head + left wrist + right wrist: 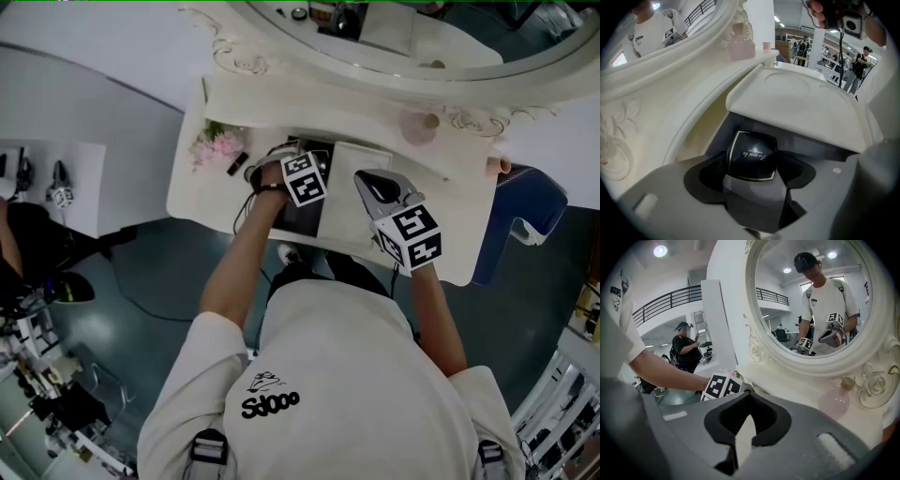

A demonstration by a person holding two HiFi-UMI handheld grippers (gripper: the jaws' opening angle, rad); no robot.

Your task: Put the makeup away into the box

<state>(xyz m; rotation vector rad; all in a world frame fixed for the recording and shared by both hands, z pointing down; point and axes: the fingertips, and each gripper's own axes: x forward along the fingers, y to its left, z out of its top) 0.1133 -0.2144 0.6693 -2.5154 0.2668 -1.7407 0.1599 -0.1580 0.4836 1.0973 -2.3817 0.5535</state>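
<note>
My left gripper [281,173] reaches into the open box [302,217] on the white dressing table [202,192]. In the left gripper view a black compact [752,154] with a gold edge sits between the two jaws of the left gripper [754,177], which is shut on it. It hangs over the box's grey inside [815,150], and the white lid [797,103] stands open behind it. My right gripper [375,187] hovers over the lid [352,197], raised off the table. The right gripper [743,427] is shut with nothing in it and points at the mirror.
Pink flowers [217,145] and a small black item [236,164] lie left of the box. A round pink bottle [420,127] stands under the oval mirror [394,37]. A blue chair [520,211] is at the table's right end.
</note>
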